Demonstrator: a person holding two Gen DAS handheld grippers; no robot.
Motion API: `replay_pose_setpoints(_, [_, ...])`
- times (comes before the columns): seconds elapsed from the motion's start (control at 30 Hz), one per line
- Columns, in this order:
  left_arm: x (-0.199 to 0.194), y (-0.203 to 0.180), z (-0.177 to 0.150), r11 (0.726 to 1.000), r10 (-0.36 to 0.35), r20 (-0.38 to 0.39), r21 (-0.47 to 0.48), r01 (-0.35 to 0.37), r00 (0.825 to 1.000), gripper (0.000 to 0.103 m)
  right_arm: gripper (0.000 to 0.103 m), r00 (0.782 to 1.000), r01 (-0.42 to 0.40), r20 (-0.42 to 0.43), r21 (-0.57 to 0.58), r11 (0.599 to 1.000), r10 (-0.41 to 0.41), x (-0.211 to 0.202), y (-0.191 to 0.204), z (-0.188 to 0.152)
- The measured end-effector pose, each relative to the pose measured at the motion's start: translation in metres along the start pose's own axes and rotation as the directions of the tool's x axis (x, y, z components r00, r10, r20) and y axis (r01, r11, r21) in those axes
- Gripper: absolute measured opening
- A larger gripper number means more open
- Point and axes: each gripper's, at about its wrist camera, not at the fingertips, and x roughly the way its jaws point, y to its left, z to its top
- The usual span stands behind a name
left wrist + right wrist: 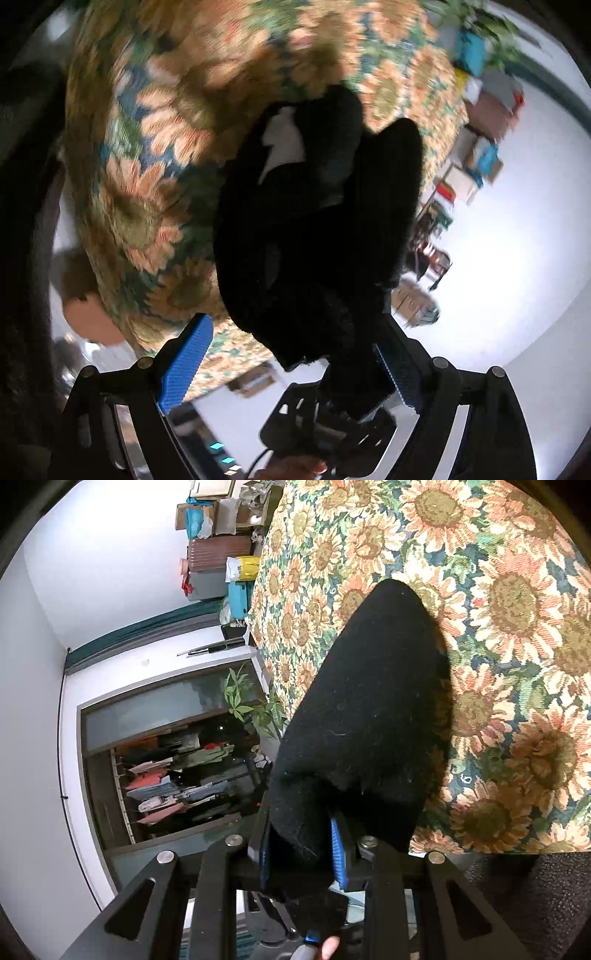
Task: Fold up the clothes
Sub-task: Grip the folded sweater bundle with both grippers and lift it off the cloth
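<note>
A black garment (pixel 314 221) with a white label (pixel 284 144) hangs bunched over the sunflower-patterned cloth (pixel 166 147); the left wrist view is blurred. My left gripper (pixel 295 339) is open, its blue pads (pixel 184 365) wide apart, and the garment's lower end hangs between them, close to the right finger. Below it, the fabric runs into another black device (pixel 332 428) held by a hand. In the right wrist view my right gripper (pixel 301 845) is shut on the black garment (pixel 369 709), thick fabric squeezed between its blue pads (pixel 337 853). The garment stretches forward over the sunflower cloth (pixel 498 609).
Boxes, bags and a suitcase (pixel 221 554) are stacked by the white wall beyond the cloth's edge. An open wardrobe with hanging clothes (pixel 177 775) and a green plant (pixel 251 705) stand at the left. Boxes (pixel 480 147) also line the wall in the left wrist view.
</note>
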Motion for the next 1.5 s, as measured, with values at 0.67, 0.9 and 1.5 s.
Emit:
replay_pose_setpoints(0.67, [0.035, -0.074, 0.036, 0.845, 0.388, -0.065, 0.425, -0.326, 0.92, 0.089, 0.073, 0.955, 0.289, -0.025, -0.121, 0.95, -0.294, -0.019, -0.021, -0.029])
replay_pose_setpoints(0.9, [0.029, -0.074, 0.041, 0.832, 0.437, -0.084, 0.416, -0.367, 0.895, 0.081, 0.089, 0.97, 0.226, 0.085, 0.02, 0.974, -0.227, -0.055, -0.053, -0.005])
replay_pose_setpoints(1.5, [-0.006, -0.07, 0.031, 0.872, 0.397, -0.199, 0.387, -0.301, 0.896, 0.027, 0.103, 0.996, 0.083, -0.033, 0.048, 0.995, -0.081, 0.0, -0.082, 0.038])
